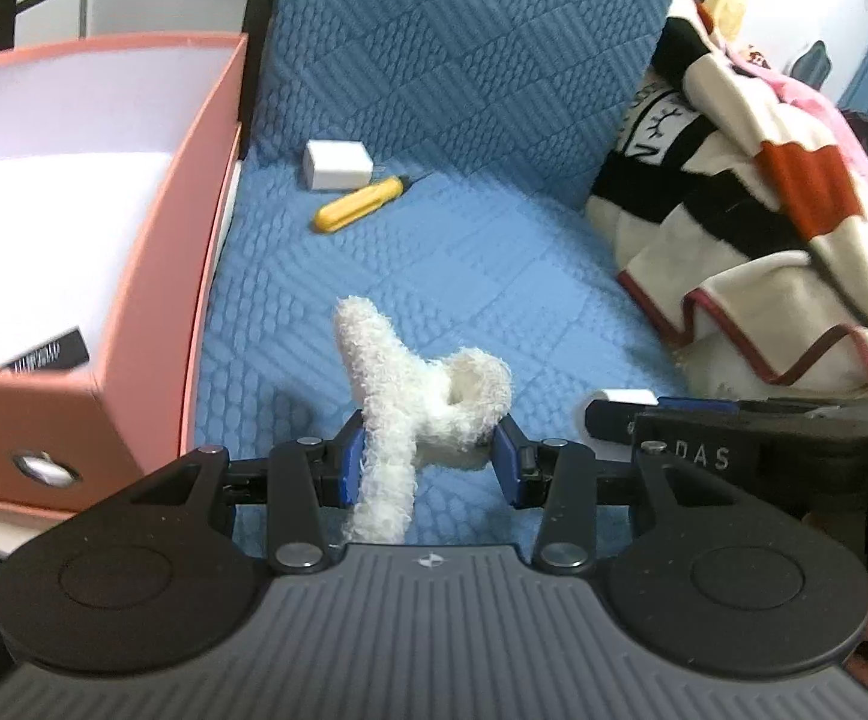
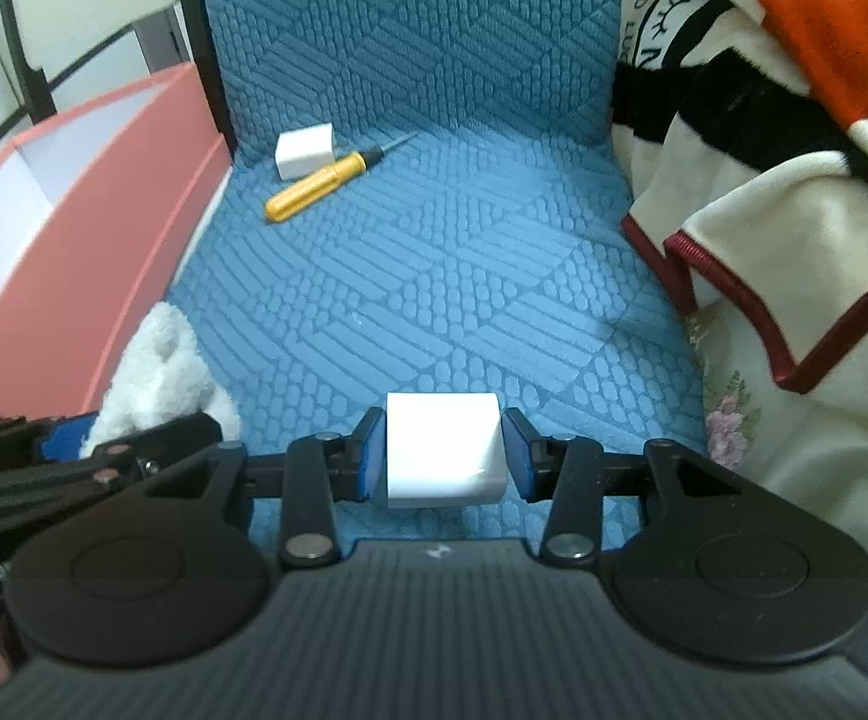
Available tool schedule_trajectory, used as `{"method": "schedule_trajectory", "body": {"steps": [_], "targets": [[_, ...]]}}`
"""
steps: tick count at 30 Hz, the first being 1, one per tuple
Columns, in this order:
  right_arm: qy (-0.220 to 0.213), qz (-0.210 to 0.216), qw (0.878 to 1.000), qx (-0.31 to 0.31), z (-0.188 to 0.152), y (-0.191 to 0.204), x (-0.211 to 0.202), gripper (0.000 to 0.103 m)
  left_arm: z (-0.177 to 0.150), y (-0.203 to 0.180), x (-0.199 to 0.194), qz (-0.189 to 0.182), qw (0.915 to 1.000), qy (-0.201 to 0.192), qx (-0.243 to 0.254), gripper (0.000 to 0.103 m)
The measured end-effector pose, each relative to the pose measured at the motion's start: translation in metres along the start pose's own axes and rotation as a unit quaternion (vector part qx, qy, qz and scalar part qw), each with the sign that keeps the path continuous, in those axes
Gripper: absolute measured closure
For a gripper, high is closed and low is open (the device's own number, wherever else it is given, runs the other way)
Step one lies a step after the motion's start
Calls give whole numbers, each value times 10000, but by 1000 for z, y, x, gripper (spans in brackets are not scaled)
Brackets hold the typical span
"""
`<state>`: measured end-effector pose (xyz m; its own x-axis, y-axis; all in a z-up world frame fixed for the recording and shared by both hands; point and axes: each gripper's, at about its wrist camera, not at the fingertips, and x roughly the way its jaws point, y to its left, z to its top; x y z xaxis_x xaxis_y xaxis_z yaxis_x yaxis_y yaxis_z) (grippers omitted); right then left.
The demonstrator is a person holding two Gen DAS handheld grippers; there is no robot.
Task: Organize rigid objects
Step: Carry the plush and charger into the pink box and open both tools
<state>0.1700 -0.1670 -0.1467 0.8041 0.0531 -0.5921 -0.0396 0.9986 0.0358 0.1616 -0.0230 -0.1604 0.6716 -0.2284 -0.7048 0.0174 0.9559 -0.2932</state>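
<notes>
My left gripper (image 1: 428, 459) is shut on a white fluffy clip-shaped thing (image 1: 416, 396) and holds it over the blue quilted seat. My right gripper (image 2: 443, 453) is shut on a white charger block (image 2: 443, 450), low over the seat. The fluffy thing also shows in the right wrist view (image 2: 158, 378), beside the left gripper's body. A second white charger block (image 1: 336, 164) (image 2: 304, 150) and a yellow screwdriver (image 1: 359, 204) (image 2: 317, 183) lie at the back of the seat. An open pink box (image 1: 152, 252) (image 2: 98, 252) with a white inside stands to the left.
A striped cream, black and orange blanket (image 1: 752, 222) (image 2: 782, 180) is piled along the right side. The blue seat back (image 1: 434, 48) rises behind the objects. A black labelled item (image 1: 44, 357) lies inside the pink box.
</notes>
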Motion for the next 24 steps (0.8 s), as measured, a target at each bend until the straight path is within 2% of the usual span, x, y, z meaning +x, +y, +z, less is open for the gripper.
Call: {"method": "schedule_trajectory", "body": {"steps": [11,24], "targets": [[-300,449,9985,29,22,16,-42,57,49,1,-46,-122,9996,-197,174,55],[-1032,939,9898,-284,95,70,-84,58,129,59,-101,215,9971,-720,-149,55]]}}
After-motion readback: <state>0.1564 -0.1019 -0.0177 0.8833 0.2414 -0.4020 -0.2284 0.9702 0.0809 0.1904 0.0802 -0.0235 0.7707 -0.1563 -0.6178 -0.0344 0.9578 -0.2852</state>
